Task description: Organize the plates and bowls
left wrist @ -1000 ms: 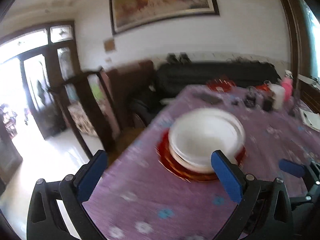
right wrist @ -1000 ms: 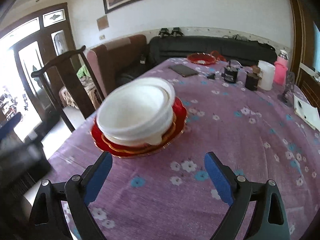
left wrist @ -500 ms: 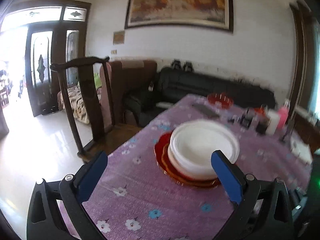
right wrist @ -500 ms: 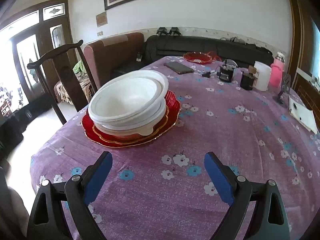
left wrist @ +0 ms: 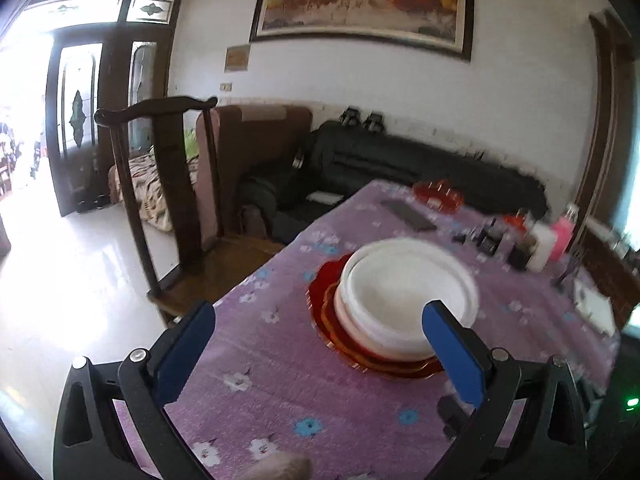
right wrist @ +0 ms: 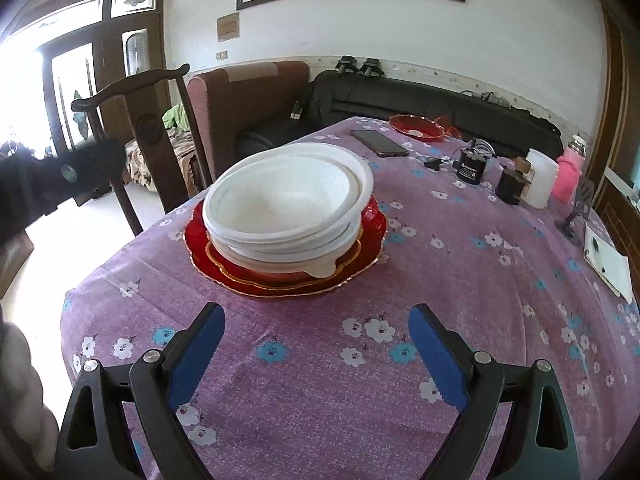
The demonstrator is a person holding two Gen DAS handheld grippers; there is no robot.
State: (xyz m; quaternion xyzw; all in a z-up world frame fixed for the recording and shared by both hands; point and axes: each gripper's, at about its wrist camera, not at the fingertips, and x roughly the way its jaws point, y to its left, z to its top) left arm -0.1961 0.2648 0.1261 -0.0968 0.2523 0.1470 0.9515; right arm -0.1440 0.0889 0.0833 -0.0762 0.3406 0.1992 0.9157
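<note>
A stack of white bowls [right wrist: 286, 204] sits nested on red gold-rimmed plates [right wrist: 240, 268] on the purple flowered tablecloth [right wrist: 460, 300]. The same stack shows in the left wrist view: white bowls [left wrist: 404, 292] on red plates [left wrist: 324, 296]. My right gripper [right wrist: 316, 350] is open and empty, a little in front of the stack. My left gripper [left wrist: 318, 344] is open and empty, above the table's near left part, with the stack just beyond its right finger.
A small red dish [right wrist: 416, 127], a dark phone [right wrist: 378, 143], black jars [right wrist: 472, 166], a white container [right wrist: 540, 184] and a pink bottle [right wrist: 568, 174] stand at the table's far side. A white notepad [right wrist: 608, 266] lies at the right edge. A wooden chair [right wrist: 132, 128] stands left of the table.
Both grippers have drawn back from the stack and stayed open. The left view has swung and now sits farther back and left; the stack has not moved.
</note>
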